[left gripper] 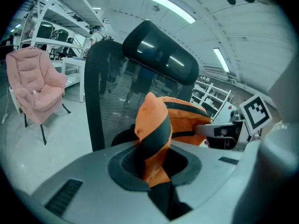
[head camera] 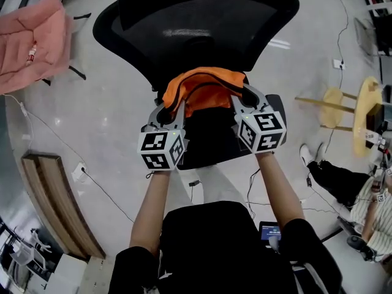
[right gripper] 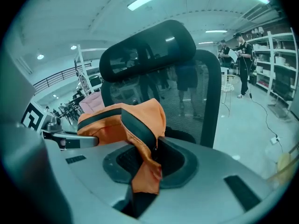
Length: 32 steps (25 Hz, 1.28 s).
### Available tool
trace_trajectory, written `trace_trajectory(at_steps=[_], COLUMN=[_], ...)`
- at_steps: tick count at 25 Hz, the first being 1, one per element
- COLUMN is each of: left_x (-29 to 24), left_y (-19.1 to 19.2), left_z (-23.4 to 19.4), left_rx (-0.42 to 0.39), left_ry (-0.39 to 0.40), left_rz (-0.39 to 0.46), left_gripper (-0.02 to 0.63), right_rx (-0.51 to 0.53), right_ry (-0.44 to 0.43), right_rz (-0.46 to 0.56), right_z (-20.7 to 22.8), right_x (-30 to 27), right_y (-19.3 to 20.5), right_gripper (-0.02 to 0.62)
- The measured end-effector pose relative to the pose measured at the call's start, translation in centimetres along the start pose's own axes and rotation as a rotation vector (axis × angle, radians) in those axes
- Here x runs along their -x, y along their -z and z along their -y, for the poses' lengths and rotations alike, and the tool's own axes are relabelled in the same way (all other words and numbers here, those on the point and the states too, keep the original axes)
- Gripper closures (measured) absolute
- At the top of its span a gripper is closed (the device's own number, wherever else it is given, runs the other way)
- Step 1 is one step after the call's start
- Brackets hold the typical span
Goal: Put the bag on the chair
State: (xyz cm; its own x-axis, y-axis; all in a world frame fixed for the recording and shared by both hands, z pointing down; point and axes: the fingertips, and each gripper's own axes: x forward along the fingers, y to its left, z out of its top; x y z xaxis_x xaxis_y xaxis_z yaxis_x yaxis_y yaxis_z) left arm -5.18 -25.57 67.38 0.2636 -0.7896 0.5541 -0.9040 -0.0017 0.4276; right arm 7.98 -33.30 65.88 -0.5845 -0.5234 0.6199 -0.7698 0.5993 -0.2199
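Left gripper (left gripper: 154, 166): I have its jaws pressed in on a twisted fold of orange cloth with a black band across it, at the bag's left end.
Right gripper (right gripper: 140, 164): I see its jaws pinching an orange corner of the same bag, and a flap of cloth hangs down out of the gap.
Bag (head camera: 205, 87): orange with black trim, slung between my two grippers so that its middle bulges upward.
Bag's place: over the rear part of the seat, just in front of the backrest. I cannot tell whether its underside touches the seat.
Chair (head camera: 196, 17): a black office chair with a mesh back and a headrest, facing me; the front of the seat shows bare between the two marker cubes.
My arms: both reach forward side by side, left at the bag's left end and right at its right end.
Pink armchair (head camera: 30, 38): well apart, on the floor to the left.
Wooden stool (head camera: 343, 106): lying tipped on the floor to the right.
Seated person (head camera: 343, 182): at the right edge, near the stool.
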Motion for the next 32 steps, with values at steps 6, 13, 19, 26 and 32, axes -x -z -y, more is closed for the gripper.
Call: trace_trajectory(at_steps=[6,13,19,26,32], left_x=[-2.7,-4.8,-6.7,-8.2,-9.3], left_y=[2.0,3.9,4.1,4.1,4.1], left_z=[-1.9,-3.8,-4.8,-6.3,-8.0], left_rx=[0.022,0.059,0.065,0.050,0.049], left_ry=[-0.020,-0.046,-0.050,-0.068,-0.088], left_rz=[-0.031,-0.052,-0.021,-0.010,0.014], left_gripper=[0.538,0.538,0.538,0.534,0.531], right_rx=[-0.019,-0.031,-0.025,-0.004,0.013], right_ry=[0.009,0.015,0.013,0.001,0.002], right_rz=[-0.034,-0.070,-0.052,-0.040,-0.027], right_z=[1.2,2.1,3.3,4.0,4.1], right_x=[-3.3,-5.9,-7.7,-9.4,-11.2], right_y=[2.0,4.1,4.3,4.4,4.6], right_gripper=[0.528,0.528,0.528,0.524,0.522])
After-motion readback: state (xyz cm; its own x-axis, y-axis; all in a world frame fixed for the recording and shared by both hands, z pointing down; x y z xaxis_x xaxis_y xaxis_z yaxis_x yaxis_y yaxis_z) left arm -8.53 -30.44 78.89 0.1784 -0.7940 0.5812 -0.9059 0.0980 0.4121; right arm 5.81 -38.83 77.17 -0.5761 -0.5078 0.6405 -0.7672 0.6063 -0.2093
